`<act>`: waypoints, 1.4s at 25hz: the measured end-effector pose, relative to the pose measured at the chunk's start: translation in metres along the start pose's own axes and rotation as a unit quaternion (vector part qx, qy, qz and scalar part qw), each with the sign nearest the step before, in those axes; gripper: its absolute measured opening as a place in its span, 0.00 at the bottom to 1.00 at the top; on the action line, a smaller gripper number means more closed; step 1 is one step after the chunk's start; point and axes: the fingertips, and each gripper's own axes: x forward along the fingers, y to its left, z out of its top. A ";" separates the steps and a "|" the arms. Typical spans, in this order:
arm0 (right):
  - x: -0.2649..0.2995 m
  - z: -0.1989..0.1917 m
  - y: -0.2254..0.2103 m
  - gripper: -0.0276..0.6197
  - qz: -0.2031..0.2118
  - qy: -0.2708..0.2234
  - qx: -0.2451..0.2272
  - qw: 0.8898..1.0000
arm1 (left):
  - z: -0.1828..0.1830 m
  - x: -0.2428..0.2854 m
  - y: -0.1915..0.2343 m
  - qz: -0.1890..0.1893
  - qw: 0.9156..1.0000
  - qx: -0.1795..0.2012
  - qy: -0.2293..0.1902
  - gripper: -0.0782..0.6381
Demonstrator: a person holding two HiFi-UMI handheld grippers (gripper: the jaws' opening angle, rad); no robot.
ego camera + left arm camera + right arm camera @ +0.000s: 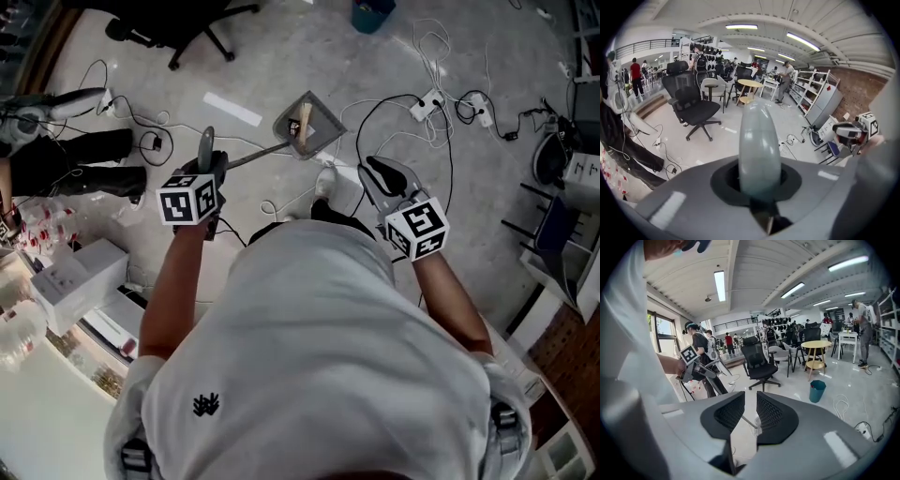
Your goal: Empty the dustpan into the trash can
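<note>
In the head view the grey dustpan (307,125) hangs out ahead of me above the floor, with light scraps lying in its scoop. Its thin shaft runs back to my left gripper (208,178), which is shut on the handle. In the left gripper view the handle's rounded grey-green end (759,150) sticks up between the jaws. My right gripper (380,176) is held to the right of the dustpan, its jaws nearly together with nothing between them (749,409). The teal trash can (372,14) stands on the floor farther ahead, also in the right gripper view (817,391).
Cables and a white power strip (431,101) sprawl across the concrete floor right of the dustpan. A black office chair (178,28) stands at the far left. White boxes (70,277) sit on a bench at my left. Shelving and a blue chair (558,230) line the right side.
</note>
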 end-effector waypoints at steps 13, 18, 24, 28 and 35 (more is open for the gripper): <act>0.002 0.016 -0.118 0.13 -0.055 -0.013 0.067 0.996 | 0.141 0.080 -0.025 -0.010 0.999 0.042 -0.009 0.25; 0.009 0.028 -0.148 0.13 -0.083 -0.018 0.076 0.993 | 0.184 0.122 -0.025 -0.030 0.999 0.033 -0.014 0.25; 0.025 0.061 -0.191 0.13 -0.128 -0.019 0.086 0.988 | 0.244 0.173 -0.019 -0.060 0.997 0.045 -0.014 0.25; 0.047 0.085 -0.215 0.13 -0.152 -0.015 0.097 0.984 | 0.281 0.199 -0.006 -0.079 0.995 0.055 -0.008 0.25; 0.102 0.134 -0.242 0.13 -0.165 -0.008 0.088 0.982 | 0.343 0.224 0.022 -0.104 0.988 0.114 -0.008 0.25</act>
